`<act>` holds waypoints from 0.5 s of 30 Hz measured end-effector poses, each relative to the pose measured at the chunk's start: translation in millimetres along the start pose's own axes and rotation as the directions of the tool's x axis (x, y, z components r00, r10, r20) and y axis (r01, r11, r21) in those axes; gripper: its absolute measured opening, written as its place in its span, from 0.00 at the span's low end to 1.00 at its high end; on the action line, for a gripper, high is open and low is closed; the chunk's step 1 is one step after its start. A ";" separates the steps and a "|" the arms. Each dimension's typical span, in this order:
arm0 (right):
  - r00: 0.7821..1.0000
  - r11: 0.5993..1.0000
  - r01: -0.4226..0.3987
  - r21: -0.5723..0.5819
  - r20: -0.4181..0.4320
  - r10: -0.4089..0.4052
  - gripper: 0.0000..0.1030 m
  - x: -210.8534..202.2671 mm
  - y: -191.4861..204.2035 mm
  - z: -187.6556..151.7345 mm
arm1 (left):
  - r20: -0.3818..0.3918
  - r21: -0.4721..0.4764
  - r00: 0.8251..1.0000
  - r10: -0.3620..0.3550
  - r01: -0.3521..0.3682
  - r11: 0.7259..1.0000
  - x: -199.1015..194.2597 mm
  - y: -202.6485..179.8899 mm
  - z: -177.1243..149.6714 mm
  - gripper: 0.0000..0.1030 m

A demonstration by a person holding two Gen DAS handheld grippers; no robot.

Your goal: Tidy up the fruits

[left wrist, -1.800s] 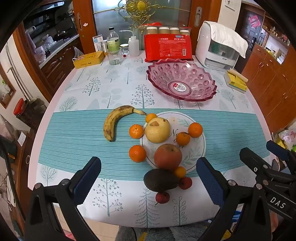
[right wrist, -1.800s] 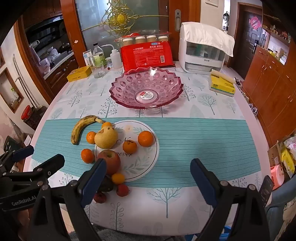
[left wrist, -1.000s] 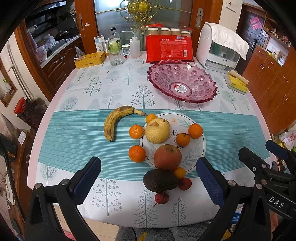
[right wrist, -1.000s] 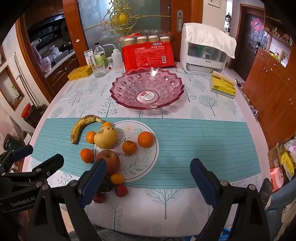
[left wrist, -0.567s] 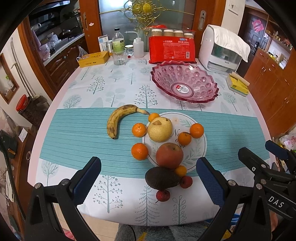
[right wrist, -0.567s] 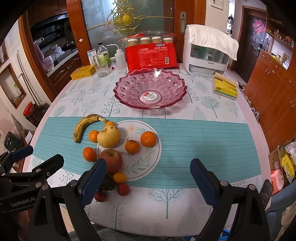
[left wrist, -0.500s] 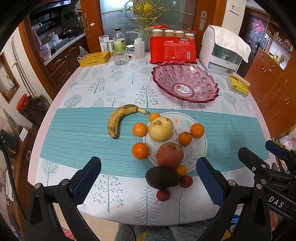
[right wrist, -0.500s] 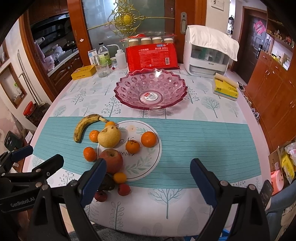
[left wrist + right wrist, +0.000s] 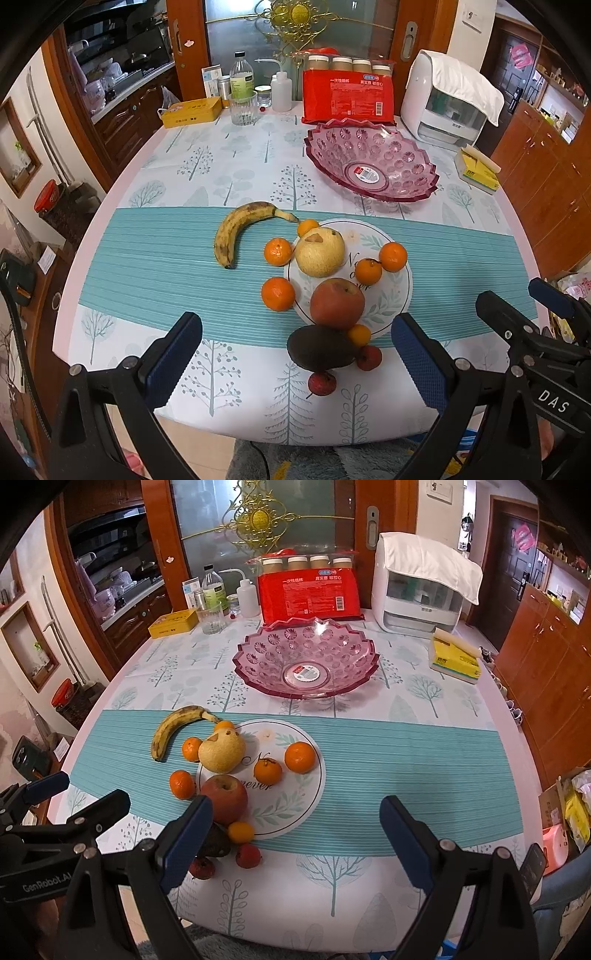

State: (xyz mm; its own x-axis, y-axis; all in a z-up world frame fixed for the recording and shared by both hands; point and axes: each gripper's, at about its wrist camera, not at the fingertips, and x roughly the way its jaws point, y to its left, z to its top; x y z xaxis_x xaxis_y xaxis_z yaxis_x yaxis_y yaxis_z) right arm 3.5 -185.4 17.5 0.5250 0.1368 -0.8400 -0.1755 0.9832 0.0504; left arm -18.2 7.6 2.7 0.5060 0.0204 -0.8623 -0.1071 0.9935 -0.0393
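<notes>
- The left tongs (image 9: 295, 360) hang over the near edge of the worktop (image 9: 155, 266) with their blue pads spread wide and nothing between them; the avocado (image 9: 320, 348) and two small red fruits lie in the gap as seen from the left wrist camera.
- The right tongs (image 9: 295, 840) are likewise spread wide and hold nothing, poised above the near edge at about 6 o'clock of the white plate (image 9: 295, 805).
- On the plate sit a yellow pear (image 9: 319, 251) at 10 o'clock, a red apple (image 9: 337, 303) at 7 o'clock, and two mandarins (image 9: 392, 256) towards 2 o'clock.
- A banana (image 9: 240, 229) lies on the teal striped cloth at 9 to 10 o'clock of the plate, its stem tip pointing towards a small orange (image 9: 307, 226) tucked just behind the pear.
- Two more mandarins (image 9: 277, 293) rest on the cloth just off the plate's 9 o'clock rim.
- A small kumquat (image 9: 359, 335) touches the apple's near side; one red fruit (image 9: 368, 357) lies just beside the avocado, another (image 9: 322, 383) at its 6 o'clock.
- The pink glass bowl (image 9: 266, 664) stands at 12 o'clock of the plate, well apart from the fruit, with only a label at its bottom.
- Behind the bowl stands a red package (image 9: 308, 594), with a white appliance (image 9: 417, 598) at its 3 o'clock.
</notes>
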 end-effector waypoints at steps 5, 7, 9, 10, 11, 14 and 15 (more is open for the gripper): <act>1.000 1.000 -0.009 -0.004 -0.001 0.009 0.90 2.2 -1.0 0.8 | -0.009 -0.003 1.000 0.011 -0.011 1.000 1.9 -2.0 -1.4 0.98; 1.000 1.000 -0.014 -0.007 -0.001 0.014 0.90 3.3 -0.7 1.1 | -0.010 -0.006 1.000 0.018 -0.018 1.000 2.2 -2.2 -0.6 0.98; 1.000 1.000 -0.017 -0.010 -0.004 0.017 0.90 5.0 -0.5 2.6 | -0.007 -0.004 1.000 0.024 -0.024 1.000 1.9 -2.3 -0.1 0.98; 1.000 1.000 -0.017 -0.011 -0.005 0.017 0.90 5.6 0.3 3.2 | -0.004 -0.004 1.000 0.024 -0.024 1.000 1.4 -1.7 0.5 0.98; 1.000 1.000 -0.018 -0.013 -0.005 0.018 0.90 6.4 0.4 4.6 | 0.001 -0.003 1.000 0.023 -0.023 1.000 0.6 -1.3 1.0 0.98; 1.000 1.000 -0.014 -0.023 0.004 0.014 0.90 6.0 3.3 7.8 | 0.012 -0.005 1.000 0.021 -0.021 1.000 0.8 2.0 4.4 0.98; 1.000 1.000 -0.013 -0.025 0.010 0.014 0.90 5.8 4.6 9.3 | 0.014 -0.003 1.000 0.021 -0.021 1.000 1.3 3.4 6.0 0.98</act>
State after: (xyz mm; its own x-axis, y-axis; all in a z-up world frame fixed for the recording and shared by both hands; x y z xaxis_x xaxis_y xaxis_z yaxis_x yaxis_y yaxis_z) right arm 13.4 -179.0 17.9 0.5309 0.1515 -0.8338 -0.2032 0.9779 0.0483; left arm -12.7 11.7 4.4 0.5156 0.0431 -0.8557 -0.1207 0.9924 -0.0228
